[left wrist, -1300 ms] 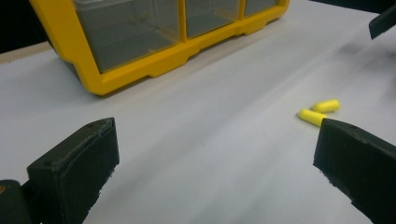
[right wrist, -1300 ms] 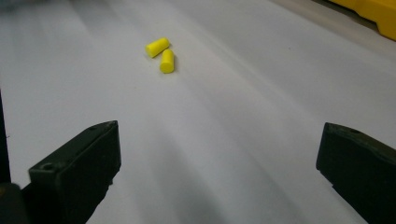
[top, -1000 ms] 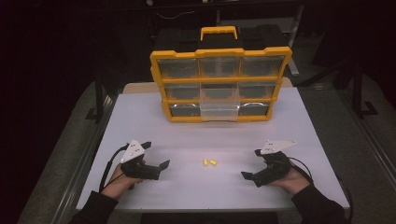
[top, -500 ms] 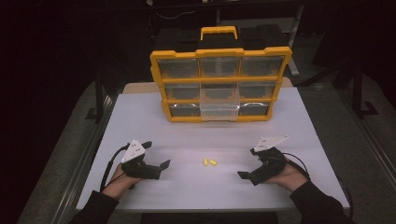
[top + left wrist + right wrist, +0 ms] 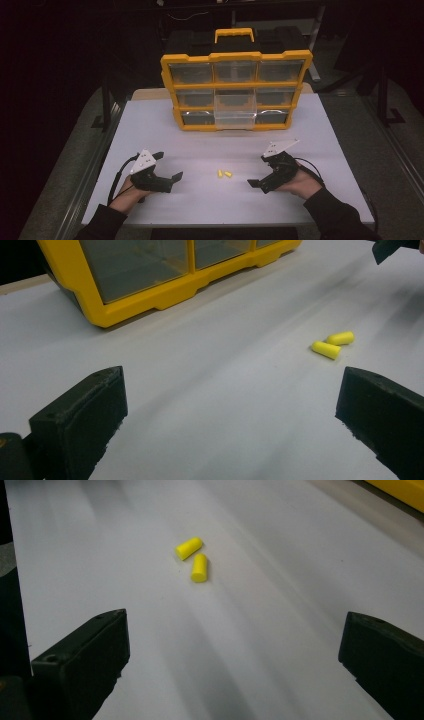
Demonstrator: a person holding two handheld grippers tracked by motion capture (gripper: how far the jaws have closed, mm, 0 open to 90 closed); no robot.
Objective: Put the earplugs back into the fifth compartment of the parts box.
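The high view looks forward and down from above the person's side of the white table (image 5: pixel 165 125), far enough back to take in the whole top, with the yellow organizer (image 5: pixel 235 90) standing at the far edge.

The left gripper view sits low over the table, near its surface, left of the organizer's front, and faces toward that front's lower corner (image 5: pixel 150 285) and the two yellow earplugs (image 5: pixel 332 344) lying before it.

The right gripper view sits equally low on the organizer's other side and faces across the table toward the same earplugs (image 5: pixel 194 557). All three views share the earplugs (image 5: pixel 224 173) and the surrounding tabletop.
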